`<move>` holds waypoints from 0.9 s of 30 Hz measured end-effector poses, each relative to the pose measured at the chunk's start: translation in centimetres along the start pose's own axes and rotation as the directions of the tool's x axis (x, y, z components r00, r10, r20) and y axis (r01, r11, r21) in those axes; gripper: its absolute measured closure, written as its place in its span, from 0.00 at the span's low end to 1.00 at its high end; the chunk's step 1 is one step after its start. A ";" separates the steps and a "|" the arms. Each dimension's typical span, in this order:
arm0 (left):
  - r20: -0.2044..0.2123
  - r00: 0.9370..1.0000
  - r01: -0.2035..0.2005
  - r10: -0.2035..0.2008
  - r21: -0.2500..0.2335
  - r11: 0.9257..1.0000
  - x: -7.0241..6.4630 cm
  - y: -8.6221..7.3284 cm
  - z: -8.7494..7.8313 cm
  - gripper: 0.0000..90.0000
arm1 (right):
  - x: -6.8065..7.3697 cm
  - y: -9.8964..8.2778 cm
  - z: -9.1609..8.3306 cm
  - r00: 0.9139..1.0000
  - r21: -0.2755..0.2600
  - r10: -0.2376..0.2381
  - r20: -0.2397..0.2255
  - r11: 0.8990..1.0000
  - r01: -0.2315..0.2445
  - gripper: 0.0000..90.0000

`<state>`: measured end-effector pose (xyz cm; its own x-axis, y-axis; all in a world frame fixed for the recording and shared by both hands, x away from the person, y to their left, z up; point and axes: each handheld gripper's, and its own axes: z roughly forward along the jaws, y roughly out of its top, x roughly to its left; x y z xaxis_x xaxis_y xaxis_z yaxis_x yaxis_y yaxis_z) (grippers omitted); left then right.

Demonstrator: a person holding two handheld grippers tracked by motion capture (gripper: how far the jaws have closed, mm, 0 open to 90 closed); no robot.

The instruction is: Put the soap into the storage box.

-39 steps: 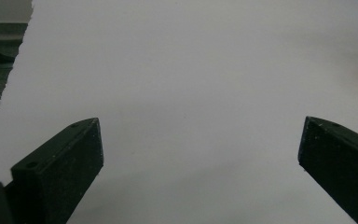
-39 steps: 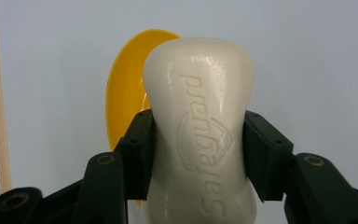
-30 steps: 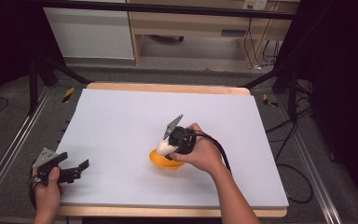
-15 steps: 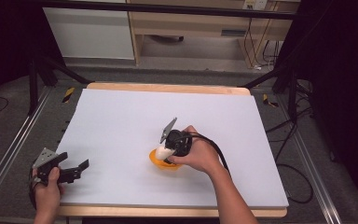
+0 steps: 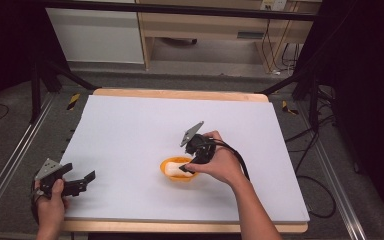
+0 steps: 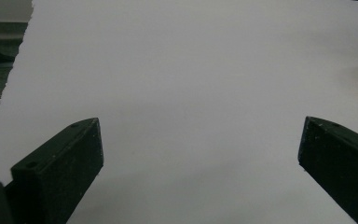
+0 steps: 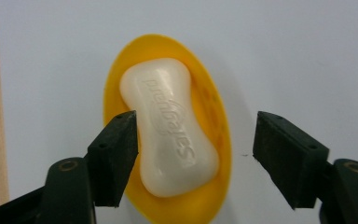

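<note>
White soap bar [image 7: 170, 128] embossed "Safeguard", lying in yellow dish [image 7: 214, 116], between spread jaws of right gripper [image 7: 196, 154]. Jaws just opened, pads off soap. Left gripper [image 6: 200, 154] wide open over white table [image 6: 191, 70].

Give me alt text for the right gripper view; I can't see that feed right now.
A white bar of soap lies in a yellow oval dish on a white table. The right hand-held gripper looks down on it; its jaws have just been opening and now stand apart, with the soap's near end between them but not pressed.
</note>
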<state>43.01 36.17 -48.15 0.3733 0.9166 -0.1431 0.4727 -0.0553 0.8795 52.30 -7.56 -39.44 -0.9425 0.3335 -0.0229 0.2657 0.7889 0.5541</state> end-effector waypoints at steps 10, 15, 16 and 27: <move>-0.002 1.000 -0.006 0.006 0.000 1.000 0.0 0.0 0.0 0.00 | -1.8 -3.2 -2.0 0.987 -0.061 0.145 0.075 0.988 -0.141 0.11; -0.001 1.000 -0.002 0.002 0.000 1.000 0.0 0.0 0.0 0.00 | -3.0 -5.5 -2.7 0.967 -0.096 0.239 0.085 0.968 -0.230 0.02; -0.002 1.000 -0.002 0.002 0.001 1.000 0.0 0.0 0.0 0.00 | -3.1 -5.9 -2.8 0.965 -0.100 0.248 0.088 0.966 -0.239 0.01; -0.001 1.000 0.000 0.000 0.000 1.000 0.0 0.0 0.0 0.00 | -4.3 -9.3 -3.9 0.918 -0.179 0.361 0.167 0.926 -0.332 0.01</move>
<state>43.00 36.13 -48.16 0.3727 0.9169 -0.1428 0.4730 -0.0552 0.8794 53.06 -18.35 -41.31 -0.7352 0.6767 0.0403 0.5227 0.5279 0.6694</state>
